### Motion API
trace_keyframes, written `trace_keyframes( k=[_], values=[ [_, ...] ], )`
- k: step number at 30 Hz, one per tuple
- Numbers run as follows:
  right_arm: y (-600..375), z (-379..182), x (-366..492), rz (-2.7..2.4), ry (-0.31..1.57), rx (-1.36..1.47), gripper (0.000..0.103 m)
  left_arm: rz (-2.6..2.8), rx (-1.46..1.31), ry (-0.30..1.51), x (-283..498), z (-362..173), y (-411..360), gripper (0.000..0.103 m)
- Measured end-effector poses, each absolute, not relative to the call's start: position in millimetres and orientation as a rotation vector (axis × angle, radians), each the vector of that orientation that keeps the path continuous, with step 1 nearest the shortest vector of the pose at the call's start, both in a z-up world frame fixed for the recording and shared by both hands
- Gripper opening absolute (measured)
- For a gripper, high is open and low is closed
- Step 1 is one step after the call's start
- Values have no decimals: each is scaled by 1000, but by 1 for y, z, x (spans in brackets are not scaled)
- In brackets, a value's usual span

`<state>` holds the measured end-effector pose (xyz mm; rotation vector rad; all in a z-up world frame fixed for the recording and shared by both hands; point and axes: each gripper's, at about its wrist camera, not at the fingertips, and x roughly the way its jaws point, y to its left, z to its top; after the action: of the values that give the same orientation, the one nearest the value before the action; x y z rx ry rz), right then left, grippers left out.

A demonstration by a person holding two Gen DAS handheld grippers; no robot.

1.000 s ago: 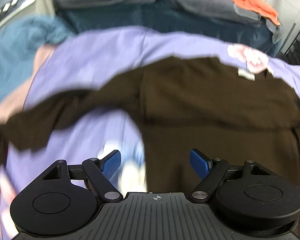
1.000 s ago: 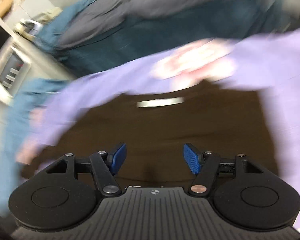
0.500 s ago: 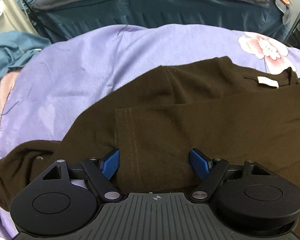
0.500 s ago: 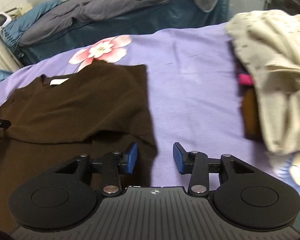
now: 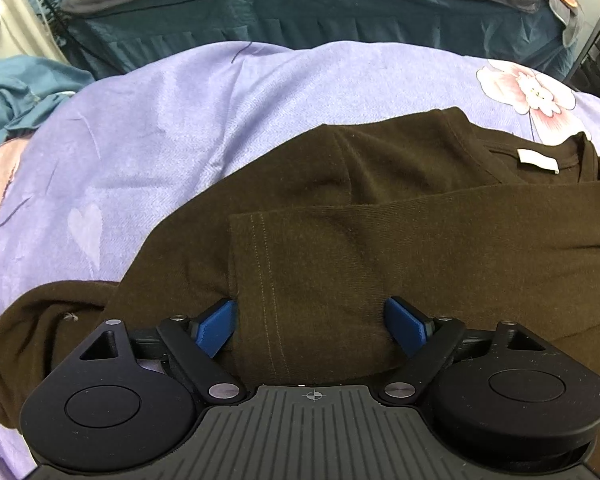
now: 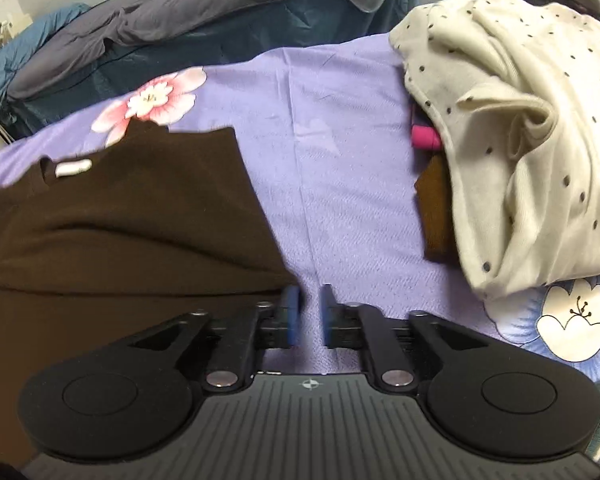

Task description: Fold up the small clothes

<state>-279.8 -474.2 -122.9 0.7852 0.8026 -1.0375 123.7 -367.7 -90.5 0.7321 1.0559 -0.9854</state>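
Shirt, dark brown knit w/ long sleeves point(image 5: 380, 240), lies on lilac flower-print bedspread point(image 5: 180, 112), neck w/ white label point(image 5: 538, 161) toward the far edge. A sleeve w/ stitched cuff is folded across the body.

Vs half a sec ago: left view nearly the same, sleeve fold in the same spot, gripper no closer. A full sec ago that view was blurred and the sleeve trailed out toward the bedspread's left side, not yet laid over. Right view: blue pads stood clearly further apart half a sec ago, w/ the shirt's side edge reaching between them; now the gap is narrow.

Left gripper point(image 5: 312, 320): jaws wide, blue pads point(image 5: 216, 326) either side of the folded sleeve cuff. Left pad sits right at the cuff edge, right pad clear of cloth; no pinch.

Right gripper point(image 6: 309, 312): jaws closing, slim gap left. Only lilac cloth shows in the gap; shirt's right edge point(image 6: 140, 220) ends just beside the left pad. Can't tell if any fabric is caught.

Cream dotted garment heap point(image 6: 520, 140) sits by the bedspread's right edge, well apart from the shirt, w/ pink item point(image 6: 425, 138) and brown folded piece point(image 6: 436, 216) tucked under it.
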Motion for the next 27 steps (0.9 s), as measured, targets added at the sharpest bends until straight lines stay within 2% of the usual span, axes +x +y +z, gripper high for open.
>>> trace_keyframes(
  k=[3,7,9,15,19,21,23,25,26,27],
  values=[
    [-481,-99,-290,-1076,710,849,39,-992,730,1054,124,-91,-367,103],
    [-514,-90,-292,-1026,594,1008,44,-997,728,1045,123,-92,-366,103],
    [-543,-101,-283,-954,542,1125,53,-997,730,1046,123,-92,-366,103],
    [-601,-147,-252,-890,473,1339,53,-1002,740,1052,124,-92,-368,103],
    [-613,-146,-243,-864,456,1380,53,-1008,739,1040,123,-93,-367,103],
    [-617,-142,-235,-803,496,1377,45,-1007,737,1038,123,-93,-367,103],
    [-614,-140,-225,-773,631,1348,39,-1007,738,1040,122,-94,-368,103],
    [-609,-133,-222,-760,702,1275,11,-1008,739,1042,123,-94,-369,103],
    [-605,-126,-224,-775,725,1222,5,-1009,738,1042,124,-94,-369,103],
    [-602,-117,-229,-803,729,1174,5,-1011,737,1041,124,-94,-369,103]
  ],
)
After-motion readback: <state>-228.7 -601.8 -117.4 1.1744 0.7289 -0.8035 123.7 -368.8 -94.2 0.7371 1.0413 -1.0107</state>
